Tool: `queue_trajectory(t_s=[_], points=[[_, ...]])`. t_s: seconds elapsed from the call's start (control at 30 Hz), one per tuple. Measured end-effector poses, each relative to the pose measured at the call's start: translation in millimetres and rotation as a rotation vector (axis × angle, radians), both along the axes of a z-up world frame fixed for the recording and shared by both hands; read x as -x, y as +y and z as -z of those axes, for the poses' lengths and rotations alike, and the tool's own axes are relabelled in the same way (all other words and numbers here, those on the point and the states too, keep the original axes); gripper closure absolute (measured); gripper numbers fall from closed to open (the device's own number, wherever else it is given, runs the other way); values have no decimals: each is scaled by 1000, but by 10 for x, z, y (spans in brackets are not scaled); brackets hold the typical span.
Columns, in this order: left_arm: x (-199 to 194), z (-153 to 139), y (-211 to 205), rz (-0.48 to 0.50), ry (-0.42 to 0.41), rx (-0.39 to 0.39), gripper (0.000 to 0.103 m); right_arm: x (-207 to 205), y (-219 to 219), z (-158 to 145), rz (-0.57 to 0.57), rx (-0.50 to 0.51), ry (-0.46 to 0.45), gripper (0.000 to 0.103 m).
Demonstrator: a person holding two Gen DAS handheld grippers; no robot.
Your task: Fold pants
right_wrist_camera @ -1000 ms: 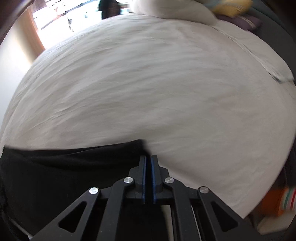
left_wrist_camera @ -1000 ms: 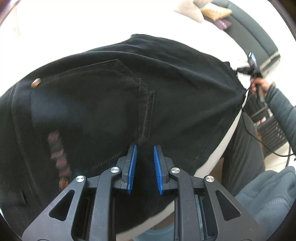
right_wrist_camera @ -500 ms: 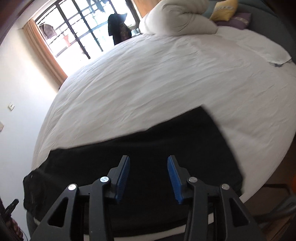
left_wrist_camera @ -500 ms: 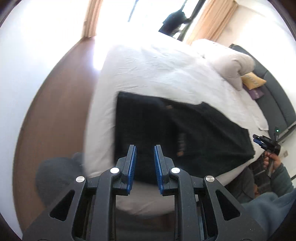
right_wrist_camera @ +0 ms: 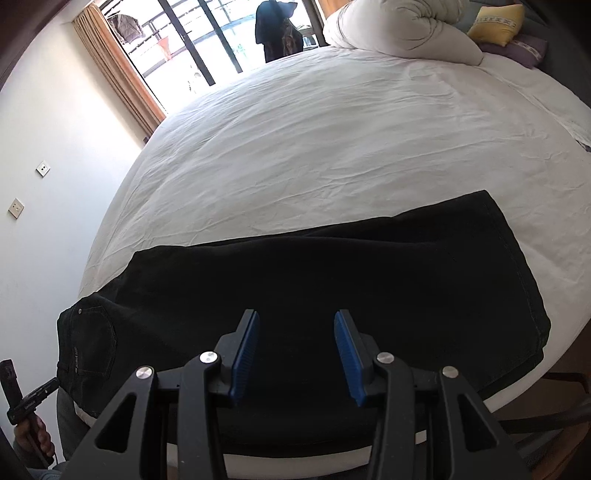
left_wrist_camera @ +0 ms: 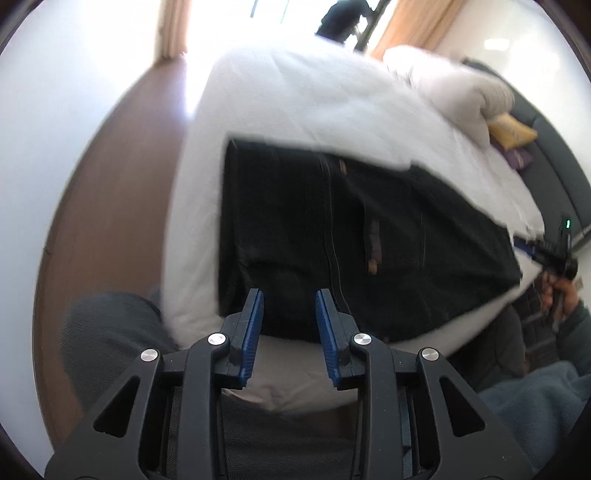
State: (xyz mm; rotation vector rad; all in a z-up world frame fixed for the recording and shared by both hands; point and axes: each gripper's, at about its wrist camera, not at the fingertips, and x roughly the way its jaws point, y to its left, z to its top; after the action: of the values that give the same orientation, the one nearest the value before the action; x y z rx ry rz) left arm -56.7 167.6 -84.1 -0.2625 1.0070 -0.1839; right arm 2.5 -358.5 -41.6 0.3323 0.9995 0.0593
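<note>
1. The black pants (right_wrist_camera: 332, 295) lie flat on the near edge of the white bed (right_wrist_camera: 332, 129), folded in half the long way, one leg on top of the other. The waist is at the left and the hems at the right.
2. They look soft, thick and a bit heavy. They will bend and sag, so it is best to pinch the hem corners.
3. The left gripper (left_wrist_camera: 289, 328) has just been opening its jaws, with nothing between them. The right gripper (right_wrist_camera: 297, 354) has its jaws apart and empty too.
4. A rolled duvet (right_wrist_camera: 402, 29) and pillows (right_wrist_camera: 495, 22) sit far off. Nothing blocks the pants.
</note>
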Motion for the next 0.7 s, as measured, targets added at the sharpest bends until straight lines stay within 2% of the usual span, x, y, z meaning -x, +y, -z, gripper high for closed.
queue_trajectory(t_s=[0.03, 0.07, 0.1, 0.13, 0.23, 0.33, 0.37, 0.4, 0.43, 0.5, 0.6, 0.7], points=[[10, -54, 42, -11, -17, 1, 75, 13, -5, 2, 5, -5, -1, 57], [4, -69, 69, -13, -15, -6, 70, 20, -3, 13, 7, -9, 1, 57], [-13, -51, 69, -3, -1, -14, 54, 17, 3, 24, 6, -13, 4, 57], [-25, -17, 48, 8, 10, -30, 49, 4, 5, 41, 4, -16, 8, 57], [-81, 35, -89, 65, 30, -43, 49, -11, 18, 101, 5, -30, 19, 57], [-109, 20, -181, 75, 8, -29, 50, -1, 55, 108, -9, -35, 10, 57], [-123, 20, -203, 75, 2, -42, 68, 12, 62, 108, -14, -32, 5, 57], [-154, 28, -220, 77, 7, -63, 90, 22, 66, 111, -15, -30, 4, 57], [-184, 55, -239, 77, 20, -87, 96, 30, 60, 126, -14, -30, 8, 57], [-232, 96, -249, 76, 24, -120, 103, 42, 34, 159, -5, -33, 14, 57], [-299, 135, -275, 70, 33, -173, 103, 68, 12, 194, 6, -33, 19, 57], [-326, 149, -247, 30, 25, -266, 103, 101, 36, 205, 1, -15, 18, 57]])
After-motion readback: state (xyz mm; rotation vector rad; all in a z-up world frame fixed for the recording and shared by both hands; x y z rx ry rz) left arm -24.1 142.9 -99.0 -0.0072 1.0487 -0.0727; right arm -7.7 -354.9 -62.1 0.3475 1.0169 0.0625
